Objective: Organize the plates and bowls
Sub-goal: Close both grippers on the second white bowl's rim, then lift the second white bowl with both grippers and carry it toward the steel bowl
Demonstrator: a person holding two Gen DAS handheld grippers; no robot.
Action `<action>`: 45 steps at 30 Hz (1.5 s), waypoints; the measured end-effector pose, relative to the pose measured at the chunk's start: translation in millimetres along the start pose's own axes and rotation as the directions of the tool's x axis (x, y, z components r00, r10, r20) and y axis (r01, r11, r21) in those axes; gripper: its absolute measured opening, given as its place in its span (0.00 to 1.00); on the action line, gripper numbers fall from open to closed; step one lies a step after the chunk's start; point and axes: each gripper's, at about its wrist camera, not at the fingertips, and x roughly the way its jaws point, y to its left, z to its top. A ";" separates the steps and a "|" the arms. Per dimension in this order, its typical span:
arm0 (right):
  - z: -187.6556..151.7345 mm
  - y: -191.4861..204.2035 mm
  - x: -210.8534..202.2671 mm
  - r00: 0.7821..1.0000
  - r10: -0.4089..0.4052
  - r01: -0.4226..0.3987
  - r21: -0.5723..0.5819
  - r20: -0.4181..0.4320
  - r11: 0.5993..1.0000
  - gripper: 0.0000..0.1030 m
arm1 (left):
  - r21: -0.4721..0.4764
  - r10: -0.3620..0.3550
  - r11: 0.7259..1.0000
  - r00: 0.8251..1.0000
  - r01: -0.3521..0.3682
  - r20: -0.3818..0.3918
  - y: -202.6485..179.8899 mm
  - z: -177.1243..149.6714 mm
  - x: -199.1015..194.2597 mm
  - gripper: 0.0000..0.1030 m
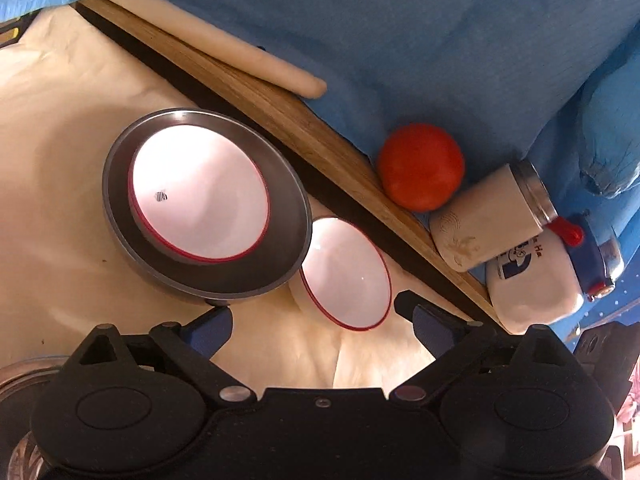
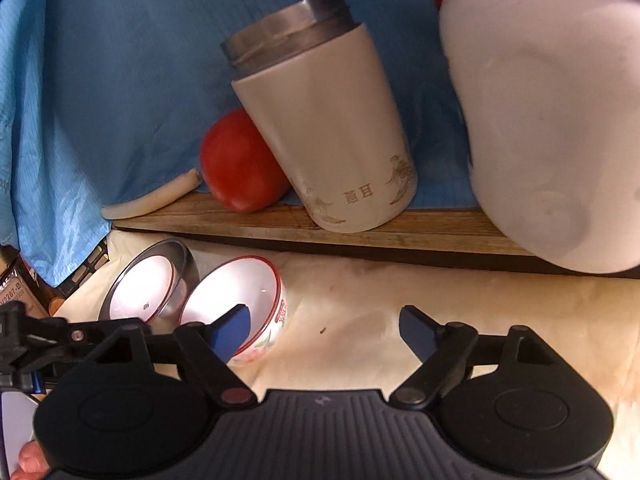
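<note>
The loose red-rimmed bowl [image 1: 346,274] sits on the cream-covered bench [image 1: 80,152], just ahead of the left tool [image 1: 320,312], touching or nearly touching the steel bowl [image 1: 288,224] that holds another red-rimmed bowl [image 1: 200,196]. Left tool's jaws stand apart, empty. The right tool [image 2: 324,330], also apart and empty, has the loose bowl off to its left, one fingertip [image 2: 234,330] hiding part of the rim; contact cannot be told.

Red-rimmed bowl [image 1: 346,274] beside nested bowls [image 1: 202,200]

Red-rimmed white bowl [image 1: 346,272] with floral outside; another [image 1: 200,196] inside a grey metal dish [image 1: 288,240]. Red tomato [image 1: 420,166], beige cup [image 2: 332,140], blue cloth [image 1: 400,20], cream bench [image 1: 60,160].
</note>
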 end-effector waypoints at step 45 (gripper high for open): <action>-24.7 33.0 -12.9 0.997 -0.081 0.081 -0.011 -0.011 0.997 0.08 | -0.044 -0.044 0.998 0.998 0.042 -0.047 -10.4 -34.5 16.3 0.16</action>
